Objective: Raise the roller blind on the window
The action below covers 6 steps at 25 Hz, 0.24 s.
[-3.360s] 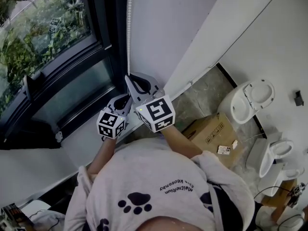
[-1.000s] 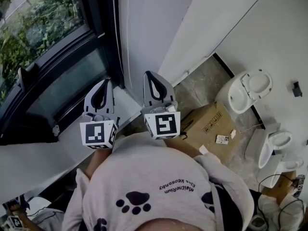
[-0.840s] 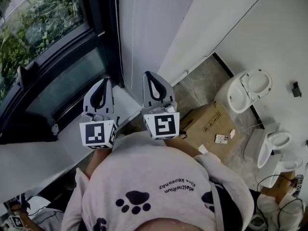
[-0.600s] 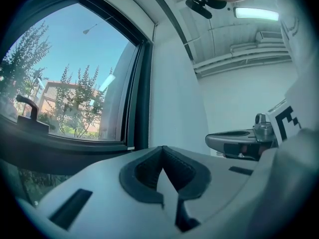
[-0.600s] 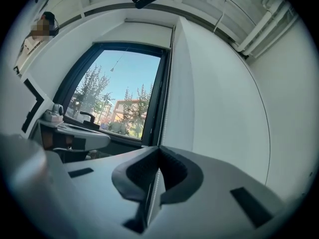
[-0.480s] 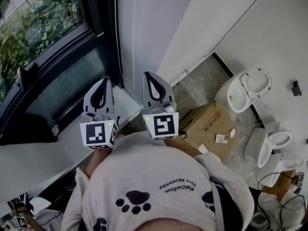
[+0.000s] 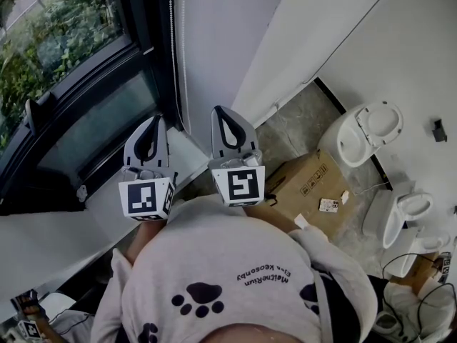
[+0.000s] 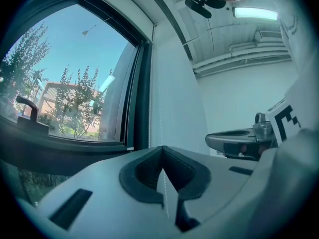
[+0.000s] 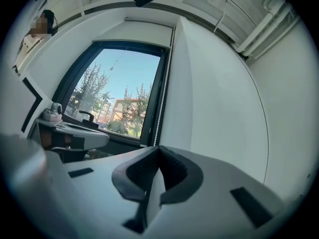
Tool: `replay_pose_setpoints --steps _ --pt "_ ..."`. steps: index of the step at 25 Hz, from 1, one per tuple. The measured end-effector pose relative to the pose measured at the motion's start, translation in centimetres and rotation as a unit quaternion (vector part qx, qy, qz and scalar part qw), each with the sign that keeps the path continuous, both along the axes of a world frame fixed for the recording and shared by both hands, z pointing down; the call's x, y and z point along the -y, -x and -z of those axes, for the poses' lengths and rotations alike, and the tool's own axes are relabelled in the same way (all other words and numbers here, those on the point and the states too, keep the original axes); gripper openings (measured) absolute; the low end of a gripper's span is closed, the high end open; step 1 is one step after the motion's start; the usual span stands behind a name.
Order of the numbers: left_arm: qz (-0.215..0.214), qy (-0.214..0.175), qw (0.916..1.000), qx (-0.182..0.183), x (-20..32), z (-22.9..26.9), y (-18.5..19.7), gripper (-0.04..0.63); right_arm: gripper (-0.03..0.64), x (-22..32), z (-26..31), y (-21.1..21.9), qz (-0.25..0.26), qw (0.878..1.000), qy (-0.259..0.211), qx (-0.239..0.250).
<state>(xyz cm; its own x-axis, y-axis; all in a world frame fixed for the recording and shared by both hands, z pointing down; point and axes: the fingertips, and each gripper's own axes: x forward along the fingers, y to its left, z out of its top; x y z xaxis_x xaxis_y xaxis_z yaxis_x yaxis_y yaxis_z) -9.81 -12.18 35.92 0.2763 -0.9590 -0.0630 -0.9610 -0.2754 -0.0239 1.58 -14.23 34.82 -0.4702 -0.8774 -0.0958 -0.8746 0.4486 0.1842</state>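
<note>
Left claw (image 7: 155, 120) clenched, jaws pressed together with nothing between them. My right claw (image 7: 218, 110) is shut tight too, and empty. I hold both level, side by side, pointing towards the window (image 7: 71, 56): left claw before its lower right corner, right claw just off its right side, facing the white wall (image 7: 235, 34). The roller blind's bead chain (image 7: 171, 48) hangs down the window's right frame, beyond both tips and touching neither. The glass is uncovered up to the top frame; I cannot make out the blind's fabric. A cardboard box (image 7: 310, 188) and toilets (image 7: 368, 141) sit well right of the window.
</note>
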Motion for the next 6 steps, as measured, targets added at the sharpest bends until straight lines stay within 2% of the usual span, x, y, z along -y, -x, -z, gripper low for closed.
replay_pose_setpoints --steps 6 --pt "-0.001 -0.001 1.0000 0.001 -0.25 0.04 -0.27 0.008 0.009 -0.27 -0.06 -0.31 -0.004 1.000 0.003 0.004"
